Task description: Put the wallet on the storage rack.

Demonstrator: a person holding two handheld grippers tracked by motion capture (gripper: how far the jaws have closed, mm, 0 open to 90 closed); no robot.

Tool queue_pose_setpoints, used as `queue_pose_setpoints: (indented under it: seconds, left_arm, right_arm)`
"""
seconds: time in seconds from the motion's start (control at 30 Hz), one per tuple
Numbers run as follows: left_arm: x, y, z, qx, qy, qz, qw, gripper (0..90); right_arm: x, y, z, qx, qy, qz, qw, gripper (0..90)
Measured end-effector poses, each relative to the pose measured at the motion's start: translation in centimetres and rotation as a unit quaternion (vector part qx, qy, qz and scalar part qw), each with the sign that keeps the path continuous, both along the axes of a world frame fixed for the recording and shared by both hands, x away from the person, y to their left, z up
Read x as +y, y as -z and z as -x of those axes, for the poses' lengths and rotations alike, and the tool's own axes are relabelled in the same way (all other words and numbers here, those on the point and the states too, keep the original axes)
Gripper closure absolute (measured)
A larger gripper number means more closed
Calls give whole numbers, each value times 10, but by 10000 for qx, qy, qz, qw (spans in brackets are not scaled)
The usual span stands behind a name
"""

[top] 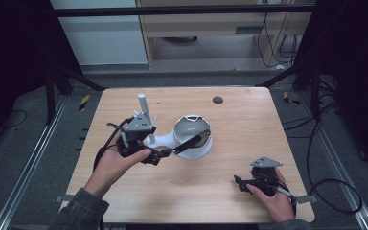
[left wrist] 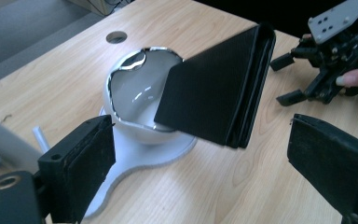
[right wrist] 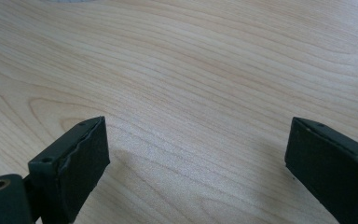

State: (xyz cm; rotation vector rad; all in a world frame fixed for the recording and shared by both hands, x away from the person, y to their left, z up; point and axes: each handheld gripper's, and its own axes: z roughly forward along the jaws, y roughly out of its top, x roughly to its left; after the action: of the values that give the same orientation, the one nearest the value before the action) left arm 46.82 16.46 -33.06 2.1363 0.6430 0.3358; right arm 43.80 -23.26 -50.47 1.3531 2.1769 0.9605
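Observation:
A shiny silver bowl (top: pixel 190 126) sits on a white base (top: pixel 165 140) with an upright white post (top: pixel 142 108) near the table's middle. A flat black folded piece (top: pixel 192 141) leans with its lower edge in the bowl (left wrist: pixel 137 93). In the left gripper view this black piece (left wrist: pixel 219 88) stands just beyond my two jaws, which are wide apart and do not touch it. My left gripper (top: pixel 159 155) is open, close to the base's near side. My right gripper (top: pixel 237 182) rests open on the table at the front right with bare wood (right wrist: pixel 191 60) between its jaws.
The wooden table (top: pixel 249 124) has a round cable hole (top: pixel 217 100) at the back. The right gripper (left wrist: pixel 283 79) and fingers of the hand that holds it appear far off in the left gripper view. Black frame bars and cables surround the table.

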Motion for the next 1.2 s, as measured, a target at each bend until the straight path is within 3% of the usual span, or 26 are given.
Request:
queue_pose_setpoints:
  seconds: [0.17, 0.5, 0.73, 0.87, 0.97, 1.2]
  left_arm:
    - [9, 19, 10, 94, -71, -65, 9999, 71]
    - [43, 72, 22, 376, -393, -201, 9983, 62]
    - [65, 111, 17, 664, -731, -261, 9948, 61]
    - [74, 126, 13, 729, -885, -340, 9928, 61]
    - [81, 137, 10, 694, -1030, -528, 9909, 65]
    - [96, 155, 4, 742, -1333, -474, 9872, 68]
  right_arm:
    - [0, -1, 1, -11, -4, 25, 10000, 65]
    - [-1, -1, 1, -32, 5, 23, 10000, 64]
    - [-1, 0, 1, 1, 22, 38, 10000, 64]
    - [-1, 0, 1, 8, 17, 47, 10000, 64]
    - [-1, 0, 1, 12, 12, 51, 10000, 64]
    - [0, 1, 1, 24, 0, 63, 10000, 64]
